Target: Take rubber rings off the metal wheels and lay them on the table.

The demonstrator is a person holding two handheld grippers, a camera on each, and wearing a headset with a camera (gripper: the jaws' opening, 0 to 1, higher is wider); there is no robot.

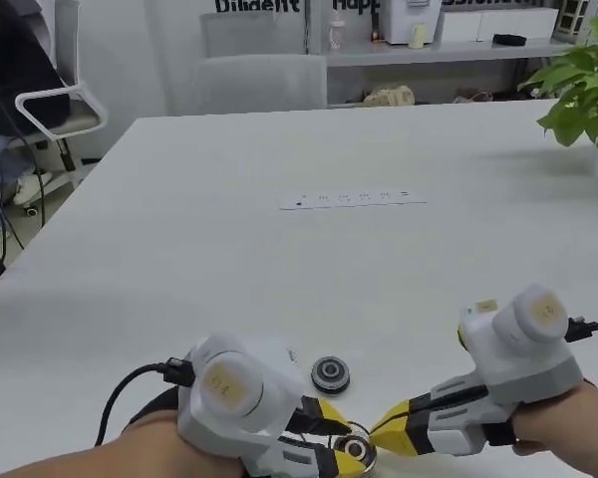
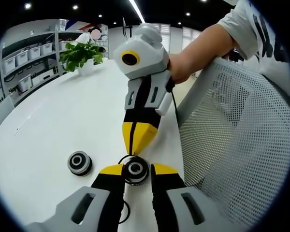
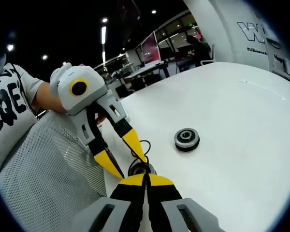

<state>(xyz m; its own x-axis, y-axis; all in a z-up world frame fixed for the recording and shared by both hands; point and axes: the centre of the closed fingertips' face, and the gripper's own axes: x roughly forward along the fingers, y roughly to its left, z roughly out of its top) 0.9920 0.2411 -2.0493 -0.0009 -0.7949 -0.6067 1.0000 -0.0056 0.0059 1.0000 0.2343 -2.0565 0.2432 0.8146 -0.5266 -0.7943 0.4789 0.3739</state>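
Note:
A metal wheel [image 1: 356,453] [image 2: 136,170] [image 3: 141,169] sits at the table's near edge, with my left gripper [image 1: 343,436] [image 2: 135,169] [image 3: 128,164] shut on its sides. My right gripper [image 1: 380,435] [image 2: 134,151] [image 3: 146,178] meets it from the opposite side. Its tips are pinched together at the wheel's rim on a thin black rubber ring [image 2: 122,158] that bows out from the wheel. A second metal wheel [image 1: 330,373] [image 2: 79,163] [image 3: 187,138], with its dark ring on, lies flat on the table a little farther in.
A loose black ring [image 2: 125,212] lies under my left gripper. A white power strip [image 1: 351,199] lies mid-table and a potted plant [image 1: 583,100] stands at the far right. A mesh chair [image 2: 232,135] is close behind the near edge.

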